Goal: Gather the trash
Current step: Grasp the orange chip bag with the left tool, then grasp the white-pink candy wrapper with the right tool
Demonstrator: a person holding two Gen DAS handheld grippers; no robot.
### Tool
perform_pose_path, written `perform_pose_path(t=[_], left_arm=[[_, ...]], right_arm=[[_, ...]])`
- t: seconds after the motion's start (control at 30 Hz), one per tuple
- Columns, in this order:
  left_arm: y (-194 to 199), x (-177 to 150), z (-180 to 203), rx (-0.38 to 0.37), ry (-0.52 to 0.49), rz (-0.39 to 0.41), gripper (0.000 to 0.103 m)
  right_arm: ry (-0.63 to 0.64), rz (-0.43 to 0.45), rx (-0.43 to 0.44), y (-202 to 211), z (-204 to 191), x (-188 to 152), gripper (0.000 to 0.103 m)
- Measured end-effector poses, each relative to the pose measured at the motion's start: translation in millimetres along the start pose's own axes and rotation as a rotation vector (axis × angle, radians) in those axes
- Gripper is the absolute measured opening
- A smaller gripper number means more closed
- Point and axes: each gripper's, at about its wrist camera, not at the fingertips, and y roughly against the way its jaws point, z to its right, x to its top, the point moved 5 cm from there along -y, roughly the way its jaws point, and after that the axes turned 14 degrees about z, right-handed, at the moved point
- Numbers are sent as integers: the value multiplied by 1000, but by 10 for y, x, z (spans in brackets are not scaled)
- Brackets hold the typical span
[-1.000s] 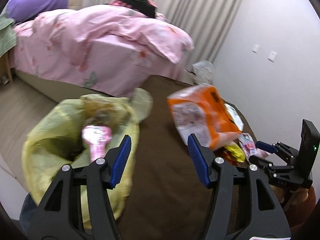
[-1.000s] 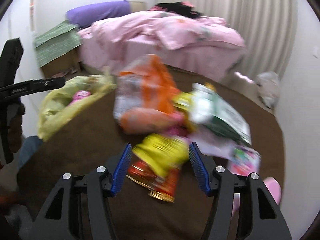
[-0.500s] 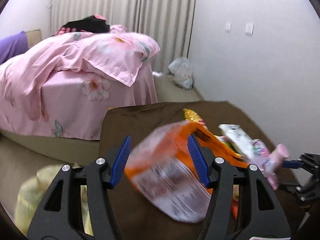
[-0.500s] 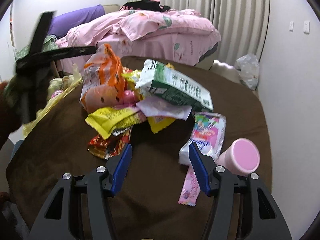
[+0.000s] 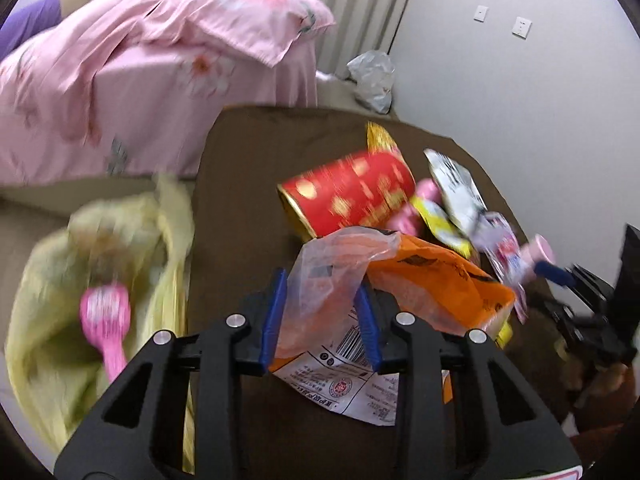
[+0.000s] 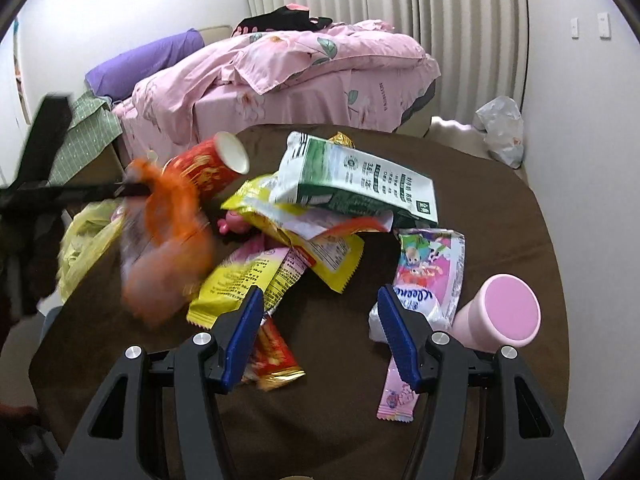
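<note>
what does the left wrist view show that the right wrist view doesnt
Only the left wrist view: the inside of the yellow trash bag with a pink wrapper in it, and the left gripper closing on the orange bag.
Only the right wrist view: the green and white pack, the purple pillow, and the right gripper open over bare cloth.
Both: the red can, the pink cup, the pink bed.

Bare brown table (image 6: 500, 208) lies open along the lower frame and the right side of the right wrist view. The wrapper pile (image 6: 304, 220) crowds the centre, with the red can (image 6: 208, 168) upper left and the pink cup (image 6: 504, 312) at the right.
</note>
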Motion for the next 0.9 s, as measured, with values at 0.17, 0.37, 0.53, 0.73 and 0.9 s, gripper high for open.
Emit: perform_pose_path(t=[0.17, 0.37, 0.53, 0.73, 0.9], left_arm=[[222, -441, 79, -15, 55, -60, 33], [300, -695, 161, -7, 47, -65, 35], [363, -598, 76, 43, 56, -3, 35], [439, -503, -19, 53, 111, 55, 42], [406, -532, 72, 49, 79, 32, 43]], right_arm=[[11, -9, 20, -2, -98, -31, 56], [53, 2, -9, 103, -115, 5, 56], [56, 2, -76, 190, 72, -31, 56], [-76, -52, -149, 149, 427, -307, 56], [-103, -34, -165, 105, 469, -382, 43]])
